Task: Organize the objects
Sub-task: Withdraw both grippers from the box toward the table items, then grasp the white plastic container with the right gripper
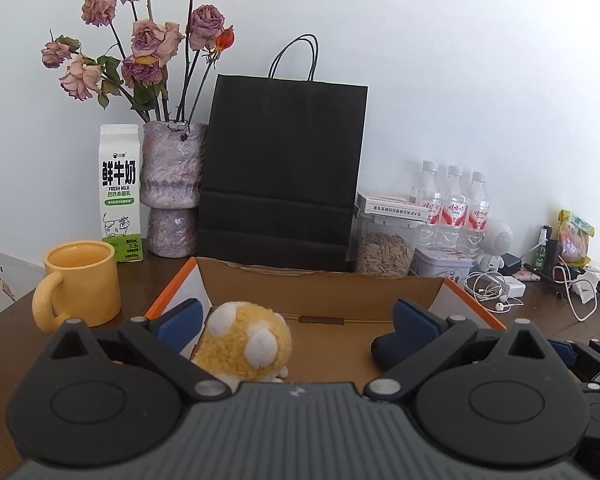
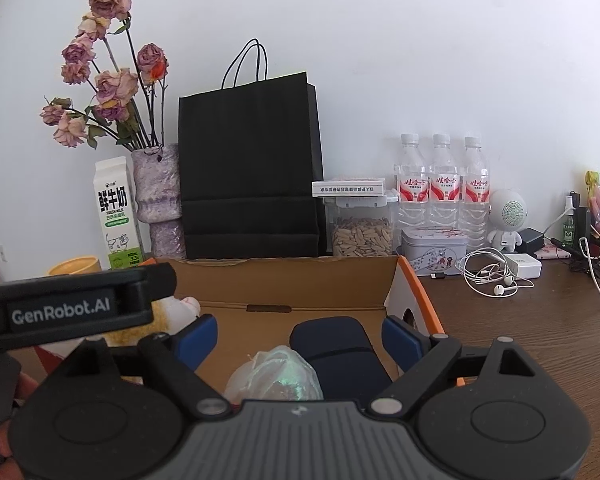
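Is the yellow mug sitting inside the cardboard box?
No, the yellow mug stands on the table outside the cardboard box, left of it.

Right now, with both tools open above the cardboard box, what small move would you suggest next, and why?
Probably lift the left tool straight up and away. Its fingers stand wide apart beside the yellow plush toy, which already lies inside the cardboard box with the dark blue pouch and the plastic bag, so nothing seems left to hold there.
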A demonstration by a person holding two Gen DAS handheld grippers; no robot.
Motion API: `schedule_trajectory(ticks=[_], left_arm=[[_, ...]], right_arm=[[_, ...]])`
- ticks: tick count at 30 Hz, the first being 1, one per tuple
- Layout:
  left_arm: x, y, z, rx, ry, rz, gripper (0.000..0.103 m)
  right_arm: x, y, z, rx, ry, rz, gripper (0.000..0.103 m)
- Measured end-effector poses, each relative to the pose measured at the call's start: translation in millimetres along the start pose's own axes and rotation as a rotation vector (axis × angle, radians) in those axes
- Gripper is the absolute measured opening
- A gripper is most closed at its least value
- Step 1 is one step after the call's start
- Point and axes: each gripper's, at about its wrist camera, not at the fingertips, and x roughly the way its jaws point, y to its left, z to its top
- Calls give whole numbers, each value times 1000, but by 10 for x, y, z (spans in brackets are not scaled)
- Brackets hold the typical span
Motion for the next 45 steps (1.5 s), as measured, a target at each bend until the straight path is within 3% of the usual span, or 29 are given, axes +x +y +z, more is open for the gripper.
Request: schedule_trajectory(ticks=[9,23,39,45], left_arm=[[-294,133,-121,22,-34,-15,103],[-690,303,-364,49,-30,-18,103],[-1031,613,-592,-34,37,27,103],[-1111,595,-667,-8,77,32,103]], right_arm=[[-203,17,-86,-31,9,13,100],[-557,-22,-313,-68,43,1,101],[-910,-155,-601,-25,113,-5,101],[-1026,-195,-653,-8,134,-10,102]])
